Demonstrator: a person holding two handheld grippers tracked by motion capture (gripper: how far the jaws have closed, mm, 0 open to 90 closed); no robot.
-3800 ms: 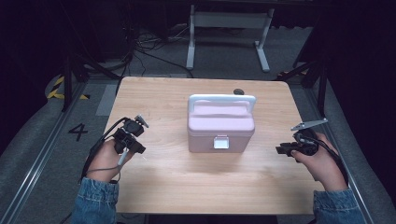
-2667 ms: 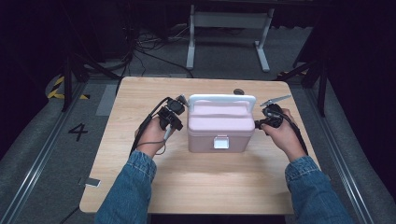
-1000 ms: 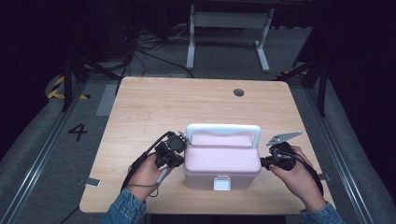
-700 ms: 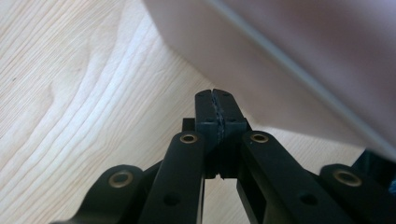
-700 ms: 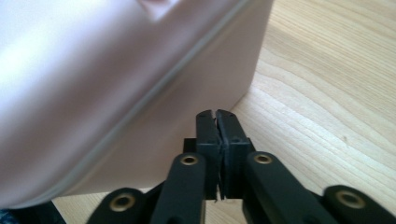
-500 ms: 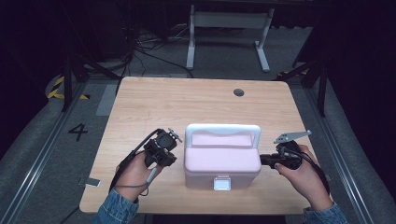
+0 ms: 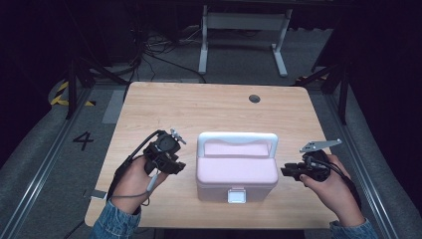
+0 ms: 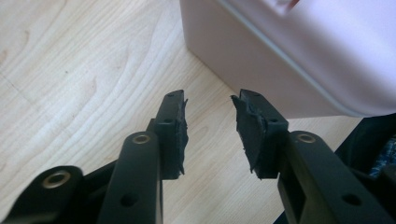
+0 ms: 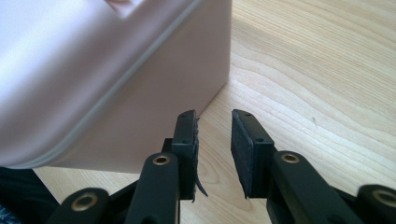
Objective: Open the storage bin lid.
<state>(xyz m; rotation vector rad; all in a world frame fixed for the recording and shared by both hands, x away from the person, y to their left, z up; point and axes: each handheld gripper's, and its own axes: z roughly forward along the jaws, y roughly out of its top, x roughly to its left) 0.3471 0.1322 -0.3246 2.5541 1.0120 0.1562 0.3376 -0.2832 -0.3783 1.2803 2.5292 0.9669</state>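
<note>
Item: pale pink rectangular plastic box (image 7: 237, 172) with a white carry handle folded along its lid and a white front latch. It stands upright and closed on the light wooden worktop (image 7: 209, 107), at the near middle, the latch facing the person's edge.

Left gripper (image 7: 171, 164): black, held in the person's left hand (image 7: 133, 180), just beside the box's left end and apart from it. In the left gripper view the jaws stand spread with bare wood between them; nothing is pinched. They have just been opening. The box's lower corner (image 8: 280, 51) lies ahead of the jaws and up to the right, clear of both pads.

Right gripper (image 7: 288, 172): black, carrying a grey three-cornered plate, held in the person's right hand (image 7: 332, 186), just beside the box's right end. In the right gripper view the jaws are parted by a narrower gap, again with bare wood between them and nothing pinched. They too have just been opening. The box's side wall (image 9: 140, 88) rises ahead and to the left of the jaws; its bottom corner sits very close to the tip of the left-hand pad, and whether the two touch cannot be told.

Other fixtures: a small dark round hole (image 7: 254, 98) in the worktop near its far edge, well apart from the box; a white metal frame (image 7: 244, 30) on the floor beyond the worktop.
</note>
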